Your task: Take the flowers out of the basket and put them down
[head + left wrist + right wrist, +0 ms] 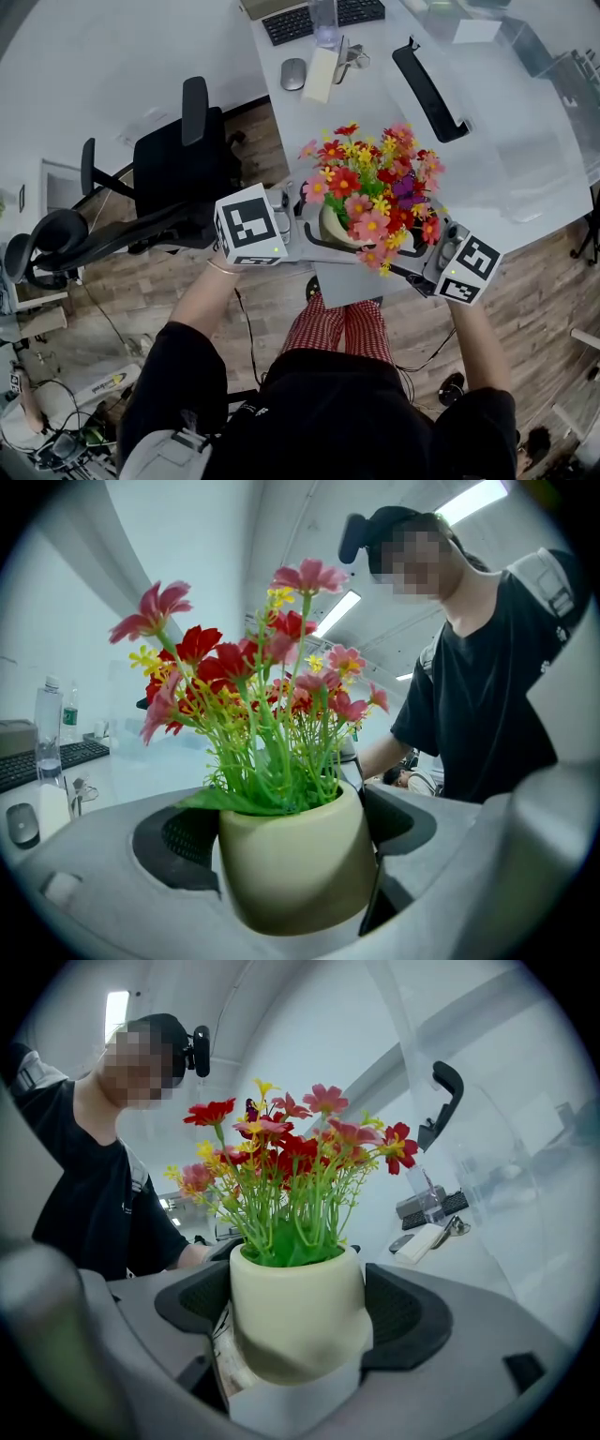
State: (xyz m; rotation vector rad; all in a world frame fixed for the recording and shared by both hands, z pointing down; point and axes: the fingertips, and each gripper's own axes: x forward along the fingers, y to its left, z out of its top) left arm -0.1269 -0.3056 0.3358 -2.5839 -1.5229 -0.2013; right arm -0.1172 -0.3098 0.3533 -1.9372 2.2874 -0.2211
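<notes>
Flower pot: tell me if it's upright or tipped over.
Roughly upright. The flower pot has its rim facing up and the flowers rise from it, while the left gripper and right gripper clamp its sides.

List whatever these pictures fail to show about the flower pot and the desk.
- The pot underside: covered by the left hand-held gripper body in its own view, by the right hand-held gripper body in its view, and by the flowers in the head view.
- The keyboard: cut off by the head view's top edge.
- The bottle: too small to read any label, left gripper view.
</notes>
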